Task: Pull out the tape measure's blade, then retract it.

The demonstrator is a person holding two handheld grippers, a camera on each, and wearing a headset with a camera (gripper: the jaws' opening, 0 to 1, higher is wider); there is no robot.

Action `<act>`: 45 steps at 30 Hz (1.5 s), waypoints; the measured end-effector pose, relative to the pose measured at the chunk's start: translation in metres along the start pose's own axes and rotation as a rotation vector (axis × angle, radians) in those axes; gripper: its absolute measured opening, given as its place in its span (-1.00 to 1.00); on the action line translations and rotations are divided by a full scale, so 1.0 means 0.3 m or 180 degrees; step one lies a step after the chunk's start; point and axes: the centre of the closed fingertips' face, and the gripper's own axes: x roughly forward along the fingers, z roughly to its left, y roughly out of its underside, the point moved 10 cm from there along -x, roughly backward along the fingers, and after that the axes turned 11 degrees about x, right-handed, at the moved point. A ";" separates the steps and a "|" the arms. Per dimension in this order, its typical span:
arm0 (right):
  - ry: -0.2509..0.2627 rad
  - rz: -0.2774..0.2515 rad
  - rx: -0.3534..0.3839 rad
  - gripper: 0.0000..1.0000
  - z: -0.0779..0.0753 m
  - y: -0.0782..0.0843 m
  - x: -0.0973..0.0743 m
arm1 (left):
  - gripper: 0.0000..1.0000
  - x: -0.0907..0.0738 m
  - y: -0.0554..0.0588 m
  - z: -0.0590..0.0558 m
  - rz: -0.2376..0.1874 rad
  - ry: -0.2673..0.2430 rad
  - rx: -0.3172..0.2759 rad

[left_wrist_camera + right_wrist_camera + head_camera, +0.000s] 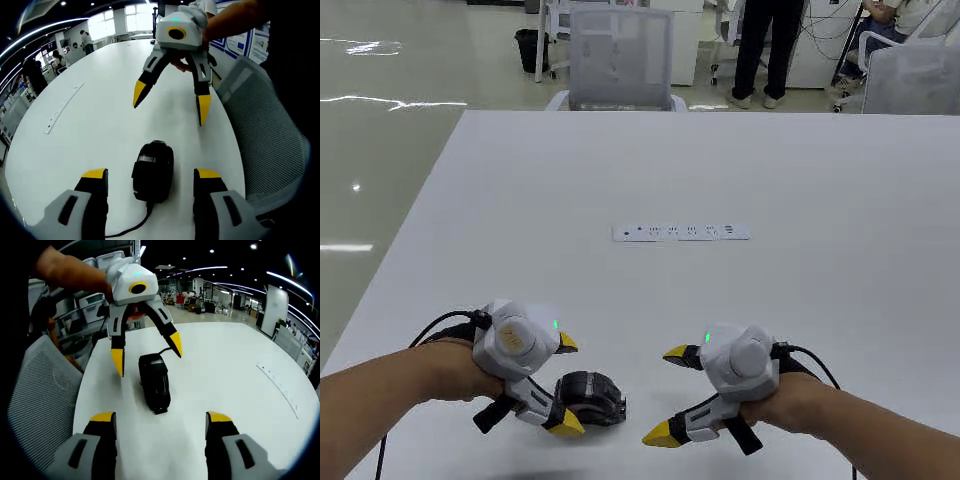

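Observation:
A black tape measure [590, 397] lies on the white table [770, 170] near its front edge, with its blade in. My left gripper [567, 384] is open, and the tape measure [153, 170] sits between its yellow-tipped jaws with a gap on each side. A thin black cord runs from the case back toward this gripper. My right gripper [667, 393] is open a short way to the right, pointing at the tape measure [154, 381] with nothing between its jaws. The two grippers face each other: the right gripper [171, 101] and the left gripper [146, 354].
A white power strip [681, 232] lies flat in the middle of the table. A grey mesh chair [620, 60] stands at the far edge. A person [767, 50] stands beyond it. The table's left edge runs close to my left arm.

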 end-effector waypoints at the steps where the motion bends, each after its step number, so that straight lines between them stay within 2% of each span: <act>1: -0.0025 0.0017 0.0035 0.43 0.004 -0.005 0.015 | 0.25 0.006 -0.007 0.000 -0.0029 0.0021 -0.0026; 5: -0.0095 0.0187 -0.0070 0.29 0.004 0.006 0.064 | 0.09 0.028 -0.018 -0.001 -0.0013 0.0071 0.0018; 7: -0.0149 0.0275 -0.0120 0.24 0.009 0.012 0.088 | 0.00 0.040 -0.017 -0.009 0.0053 0.0156 0.0048; 10: -0.0175 0.0289 -0.0115 0.18 0.013 0.008 0.111 | -0.23 0.050 -0.019 -0.019 0.0198 0.0166 0.0239; 15: -0.0202 0.0357 -0.0198 0.00 0.010 0.010 0.143 | -0.24 0.056 -0.016 -0.013 0.0235 0.0120 0.0181; 18: -0.0223 0.0412 -0.0231 -0.07 0.003 0.009 0.157 | -0.24 0.067 -0.010 -0.012 0.0331 0.0144 0.0218; 22: -0.0233 0.0486 -0.0275 -0.20 -0.005 0.010 0.174 | -0.21 0.084 -0.014 -0.007 0.0356 0.0199 0.0183; 26: -0.0227 0.0576 -0.0393 -0.27 -0.015 0.005 0.182 | -0.22 0.109 -0.012 -0.002 0.0430 0.0257 0.0247; 28: -0.0236 0.0602 -0.0456 -0.37 -0.019 0.001 0.185 | -0.29 0.114 -0.013 0.002 0.0475 0.0232 0.0308; 31: -0.0207 0.0648 -0.0520 -0.44 -0.028 -0.006 0.189 | -0.32 0.111 -0.011 -0.002 0.0480 0.0231 0.0360; 33: -0.0197 0.0668 -0.0522 -0.51 -0.033 -0.008 0.194 | -0.32 0.112 -0.006 0.002 0.0459 0.0232 0.0327; 37: -0.0221 0.0744 -0.0627 -0.57 -0.029 -0.006 0.198 | -0.34 0.114 -0.007 0.000 0.0446 0.0231 0.0322; 41: -0.0240 0.0795 -0.0660 -0.61 -0.027 -0.009 0.206 | -0.34 0.115 -0.009 0.000 0.0490 0.0228 0.0306; 45: -0.0235 0.0878 -0.0795 -0.64 -0.028 -0.012 0.217 | -0.34 0.115 -0.011 0.001 0.0547 0.0192 0.0228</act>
